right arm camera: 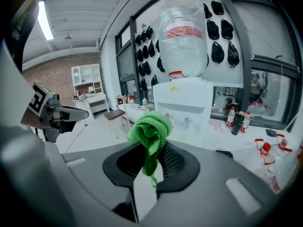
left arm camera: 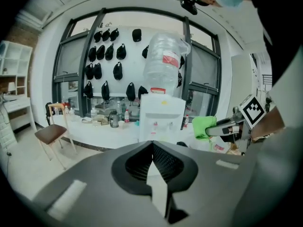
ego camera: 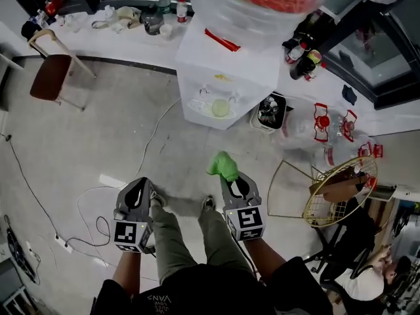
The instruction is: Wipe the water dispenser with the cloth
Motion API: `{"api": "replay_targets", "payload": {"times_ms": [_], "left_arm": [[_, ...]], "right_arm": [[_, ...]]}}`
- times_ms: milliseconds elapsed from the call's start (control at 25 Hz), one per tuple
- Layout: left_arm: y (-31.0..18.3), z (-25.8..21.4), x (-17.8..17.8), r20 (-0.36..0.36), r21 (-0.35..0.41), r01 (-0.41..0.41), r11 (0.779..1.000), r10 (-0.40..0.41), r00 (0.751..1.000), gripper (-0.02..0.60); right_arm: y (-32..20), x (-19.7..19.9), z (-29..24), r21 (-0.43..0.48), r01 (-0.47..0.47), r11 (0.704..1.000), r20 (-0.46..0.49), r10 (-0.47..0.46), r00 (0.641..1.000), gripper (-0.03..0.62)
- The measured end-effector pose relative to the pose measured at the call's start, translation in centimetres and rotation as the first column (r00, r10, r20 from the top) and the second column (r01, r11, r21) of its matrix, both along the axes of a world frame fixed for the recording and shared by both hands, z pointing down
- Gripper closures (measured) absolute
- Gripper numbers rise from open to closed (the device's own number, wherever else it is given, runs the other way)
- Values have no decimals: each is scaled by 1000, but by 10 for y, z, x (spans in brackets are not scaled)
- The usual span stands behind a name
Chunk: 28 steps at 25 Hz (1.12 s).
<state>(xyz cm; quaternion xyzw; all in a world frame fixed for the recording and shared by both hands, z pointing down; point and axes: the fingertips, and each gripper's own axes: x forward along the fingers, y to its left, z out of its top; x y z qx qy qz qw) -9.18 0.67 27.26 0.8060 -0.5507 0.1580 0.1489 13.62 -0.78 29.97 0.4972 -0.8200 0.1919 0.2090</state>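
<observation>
Your right gripper (ego camera: 233,181) pinches the soft, light, bunched green cloth (right arm camera: 150,126) at its fold, your left gripper (left arm camera: 152,148) is clenched empty, and the white water dispenser (ego camera: 226,71) stands ahead.

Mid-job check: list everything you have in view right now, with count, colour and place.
white water dispenser: one, white, ahead against the white counter
clear water bottle with red label: one, upended on the dispenser
green cloth: one, green, bunched in the right gripper's jaws
wooden chair with brown seat: one, left, by the counter
clear plastic jugs with red handles: several, on the floor right of the dispenser
gold wire basket: one, far right
black pouches: many, hung above the counter
white cable: one, across the floor at left
left gripper: one, jaws together, empty
right gripper: one, clamped on the cloth
</observation>
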Motion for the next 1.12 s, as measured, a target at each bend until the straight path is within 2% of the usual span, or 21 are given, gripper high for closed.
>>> {"api": "replay_targets", "payload": {"times_ms": [120,200,360,560,720,1000,1120], "left_arm": [[-20,40,-9,-6,-45,20,999,-21,1000,580],[-39,63,-9,-14,-49,7,999,-7,1000,580],[-77,98,-6,-30,-9,-59,998,59,998,580],[-120,150,-7,-28,64,-152,986,154,988,580],[-150,201,-5,-15,95,-211,973,213,977,580],[-178,279,12,-50,141,-315,939,325,944,580],[-176,308,21,3,180,-407,896,413,911,578]], "right_arm": [[-18,-6,37,-6,-20,1000,6,20,1000,514],[-31,-14,63,-15,-28,999,0,28,1000,514],[-61,-40,120,-19,-13,1000,-35,12,999,514],[-96,-76,193,38,20,999,-60,-18,998,514],[-125,-95,240,92,24,995,-60,-18,998,514],[-163,-103,325,160,74,984,-104,-58,993,514],[-179,-104,348,213,82,973,-109,-60,992,514]]}}
